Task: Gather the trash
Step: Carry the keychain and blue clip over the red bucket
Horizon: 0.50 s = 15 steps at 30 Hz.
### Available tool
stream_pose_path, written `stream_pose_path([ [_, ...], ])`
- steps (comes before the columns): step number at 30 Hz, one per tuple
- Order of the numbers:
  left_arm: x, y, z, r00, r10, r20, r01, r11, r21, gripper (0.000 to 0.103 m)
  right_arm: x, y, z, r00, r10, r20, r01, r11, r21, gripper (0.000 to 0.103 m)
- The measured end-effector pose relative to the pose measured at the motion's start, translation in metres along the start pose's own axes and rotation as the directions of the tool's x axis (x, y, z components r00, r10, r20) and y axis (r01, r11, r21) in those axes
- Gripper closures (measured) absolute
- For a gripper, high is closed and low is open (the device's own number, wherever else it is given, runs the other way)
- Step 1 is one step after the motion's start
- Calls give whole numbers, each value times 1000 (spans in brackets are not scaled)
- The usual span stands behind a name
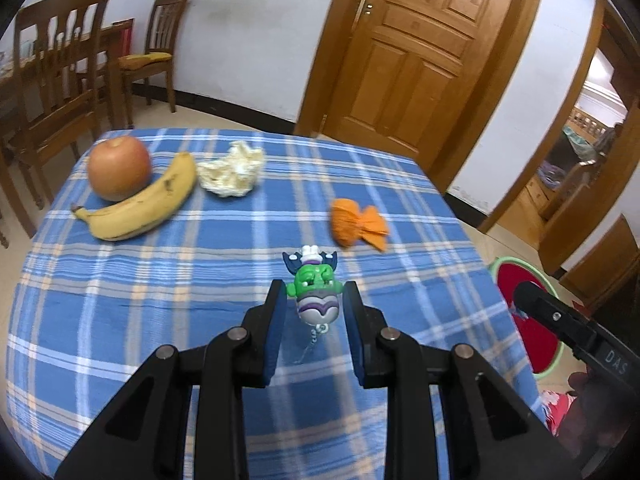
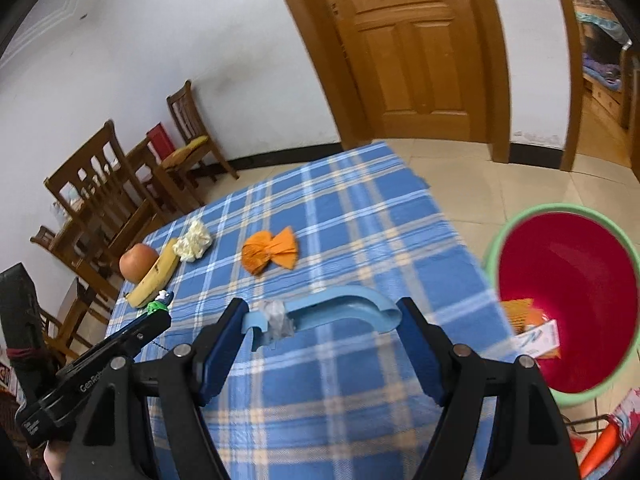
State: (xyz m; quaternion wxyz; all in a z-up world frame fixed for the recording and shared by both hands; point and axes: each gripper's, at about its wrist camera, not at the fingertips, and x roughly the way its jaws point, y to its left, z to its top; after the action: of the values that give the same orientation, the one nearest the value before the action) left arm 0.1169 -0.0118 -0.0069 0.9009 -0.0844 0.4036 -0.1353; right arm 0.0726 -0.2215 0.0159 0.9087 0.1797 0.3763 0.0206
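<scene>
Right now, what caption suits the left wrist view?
Left fingers grip a green toy above the checked tablecloth.

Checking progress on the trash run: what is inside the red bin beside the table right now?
In the red bin, an orange crumpled paper and a white carton or wrapper lie at the bottom. The near wall hides the rest of the floor, so anything more cannot be seen.

Blue plaid tablecloth (image 1: 160,300), orange paper (image 1: 356,226), red bin (image 2: 568,300)
</scene>
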Motion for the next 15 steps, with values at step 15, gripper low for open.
stream_pose_path([
  [15,1,-83,-5,994,-110,-25,113,986,120,75,-61,-68,-9,989,-110,97,100,990,100,26],
])
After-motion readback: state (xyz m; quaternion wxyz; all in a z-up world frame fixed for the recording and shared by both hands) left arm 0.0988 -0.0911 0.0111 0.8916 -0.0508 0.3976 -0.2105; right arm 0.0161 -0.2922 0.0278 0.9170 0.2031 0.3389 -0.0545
